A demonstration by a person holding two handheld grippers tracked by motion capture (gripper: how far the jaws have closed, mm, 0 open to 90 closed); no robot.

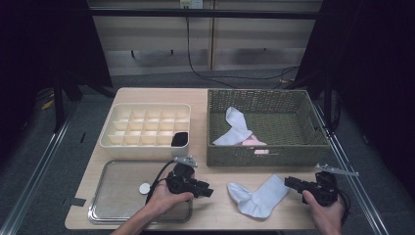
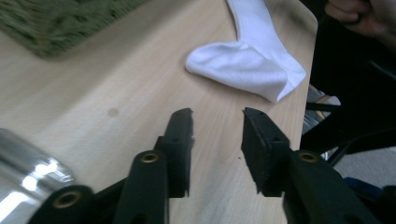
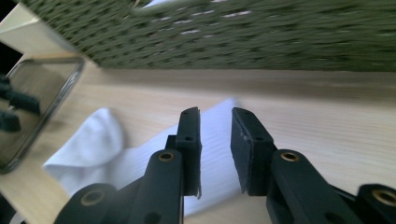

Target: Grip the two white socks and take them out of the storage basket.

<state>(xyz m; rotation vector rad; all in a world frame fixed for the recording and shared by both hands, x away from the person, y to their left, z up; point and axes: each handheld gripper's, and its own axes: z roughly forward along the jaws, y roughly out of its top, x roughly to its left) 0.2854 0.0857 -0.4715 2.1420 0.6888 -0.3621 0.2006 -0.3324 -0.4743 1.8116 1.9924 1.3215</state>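
Observation:
A white sock (image 1: 259, 196) lies flat on the wooden table near the front edge, between my two grippers. My left gripper (image 1: 208, 191) sits just left of it, over the corner of the metal tray, pointing right. In the left gripper view its jaws (image 2: 217, 116) stand apart with nothing between them, and the sock (image 2: 252, 60) lies a short way ahead. My right gripper (image 1: 288, 182) is at the sock's right end, pointing left. Its jaws (image 3: 215, 114) are parted above the sock (image 3: 107, 154) without pressing on it.
A green woven basket (image 1: 264, 154) at the back right holds a white sock (image 1: 237, 125) and something pink (image 1: 252, 143). A white divided organiser (image 1: 110, 139) has a black item (image 1: 180, 139) in one front compartment. On the metal tray (image 1: 122, 183) lies a small white disc (image 1: 145, 188).

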